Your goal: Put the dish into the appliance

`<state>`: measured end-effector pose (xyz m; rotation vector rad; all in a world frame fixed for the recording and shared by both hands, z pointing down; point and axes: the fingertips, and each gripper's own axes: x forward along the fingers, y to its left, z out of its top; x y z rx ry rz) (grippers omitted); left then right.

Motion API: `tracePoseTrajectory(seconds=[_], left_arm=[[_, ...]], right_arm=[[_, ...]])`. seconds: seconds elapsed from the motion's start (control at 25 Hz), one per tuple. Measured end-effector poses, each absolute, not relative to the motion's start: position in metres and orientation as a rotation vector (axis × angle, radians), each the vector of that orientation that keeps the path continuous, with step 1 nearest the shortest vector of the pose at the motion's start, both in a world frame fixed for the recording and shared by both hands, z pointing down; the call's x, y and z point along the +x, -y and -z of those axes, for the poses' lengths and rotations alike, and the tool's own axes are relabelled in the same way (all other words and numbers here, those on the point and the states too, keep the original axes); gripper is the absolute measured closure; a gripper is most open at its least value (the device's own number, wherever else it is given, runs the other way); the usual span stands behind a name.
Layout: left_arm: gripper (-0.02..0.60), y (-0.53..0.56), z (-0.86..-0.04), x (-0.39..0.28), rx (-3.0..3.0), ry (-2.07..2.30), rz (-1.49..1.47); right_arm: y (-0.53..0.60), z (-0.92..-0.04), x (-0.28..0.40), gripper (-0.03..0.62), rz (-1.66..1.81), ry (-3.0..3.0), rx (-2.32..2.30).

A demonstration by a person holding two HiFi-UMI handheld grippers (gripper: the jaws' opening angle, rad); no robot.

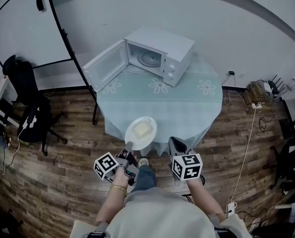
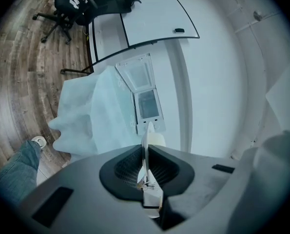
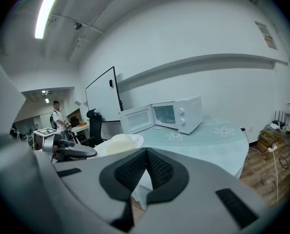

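The left tool (image 2: 145,154) pinches the dish (image 1: 141,130) by its near rim alone, jaws narrow on the thin edge. The right tool (image 3: 145,152) is closed on nothing just beside it. The dish is held well short of the microwave (image 1: 159,53), over the table (image 1: 187,103) edge farthest from it. With so one-sided a hold, the dish may sag or slip and shed its pale food. It may also clip the microwave's open door (image 1: 105,66) or cavity lip on entry.
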<state>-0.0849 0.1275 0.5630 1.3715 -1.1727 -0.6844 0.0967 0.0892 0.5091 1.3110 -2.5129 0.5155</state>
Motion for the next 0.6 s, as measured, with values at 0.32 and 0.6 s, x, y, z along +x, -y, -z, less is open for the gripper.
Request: tracePoseTrajectory(seconds=[0.32, 0.6], left_arm=[[0.543, -0.056, -0.57, -0.107, 1.37, 1.169, 0.688], [0.543, 0.002, -0.565, -0.124, 1.37, 1.16, 0.675]], right_arm=[[-0.023, -0.512, 0.078, 0.589, -0.507, 2.507, 1.334], [0.033, -0.508, 0.06, 0.589, -0.504, 2.494, 1.344]])
